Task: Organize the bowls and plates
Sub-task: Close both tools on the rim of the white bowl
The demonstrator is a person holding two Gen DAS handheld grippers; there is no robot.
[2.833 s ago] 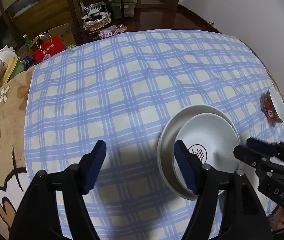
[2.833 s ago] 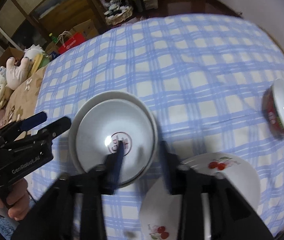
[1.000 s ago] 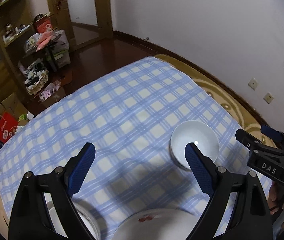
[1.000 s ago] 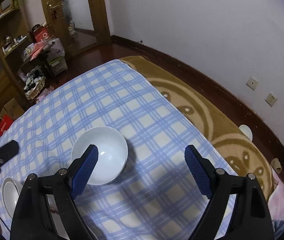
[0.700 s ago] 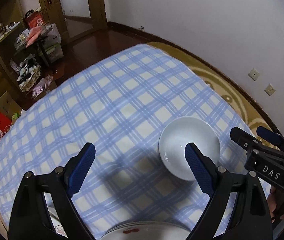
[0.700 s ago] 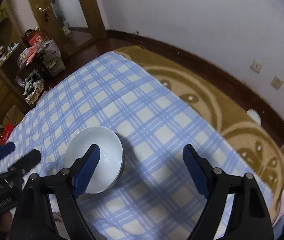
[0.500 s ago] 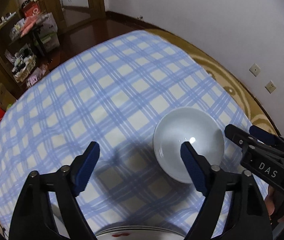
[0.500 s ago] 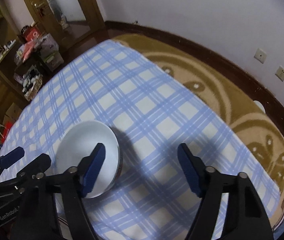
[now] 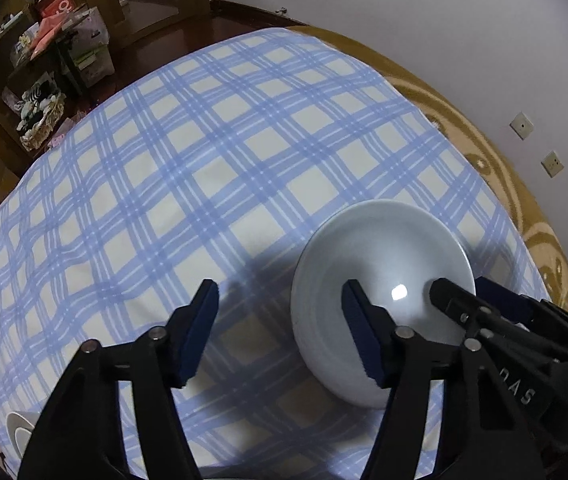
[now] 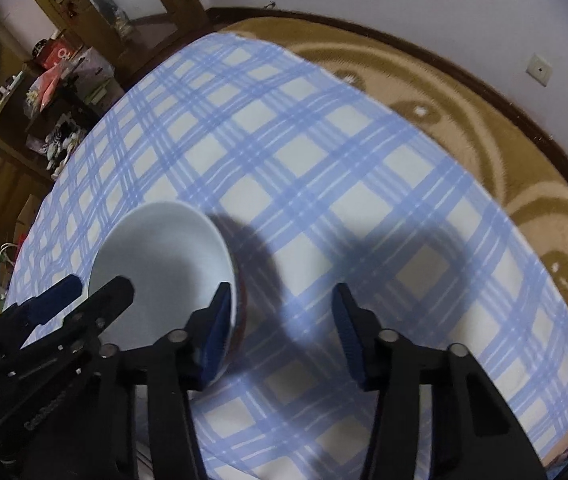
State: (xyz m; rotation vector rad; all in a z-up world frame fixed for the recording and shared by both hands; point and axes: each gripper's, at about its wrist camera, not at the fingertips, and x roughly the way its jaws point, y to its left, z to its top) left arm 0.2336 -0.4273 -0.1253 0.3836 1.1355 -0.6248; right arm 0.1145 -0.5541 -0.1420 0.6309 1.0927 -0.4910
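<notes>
A white bowl (image 9: 384, 264) with a red outer side (image 10: 245, 308) stands on the blue checked cloth (image 9: 204, 160). My left gripper (image 9: 279, 298) straddles its left rim from above. One pad (image 9: 358, 332) is over the bowl's inside and the other pad (image 9: 200, 332) is over the cloth. My right gripper (image 10: 281, 298) straddles the opposite rim, with one pad (image 10: 217, 322) at the inside wall and the other pad (image 10: 349, 332) well clear of the bowl. Both pairs of jaws are closing with the rim between them, and neither presses on it. Each gripper shows in the other's view: the right gripper (image 9: 464, 292), the left gripper (image 10: 98, 284).
The rim of a stack of white dishes (image 9: 18, 426) peeks out at the lower left. A brown patterned carpet (image 10: 484, 140) borders the cloth on the right, below a white wall with sockets (image 9: 522, 125). Shelves with clutter (image 9: 56, 40) stand beyond the cloth's far edge.
Both grippers have come down and in on the white bowl, which now looks much larger. Their jaws have narrowed. The cherry plate has left the left wrist view.
</notes>
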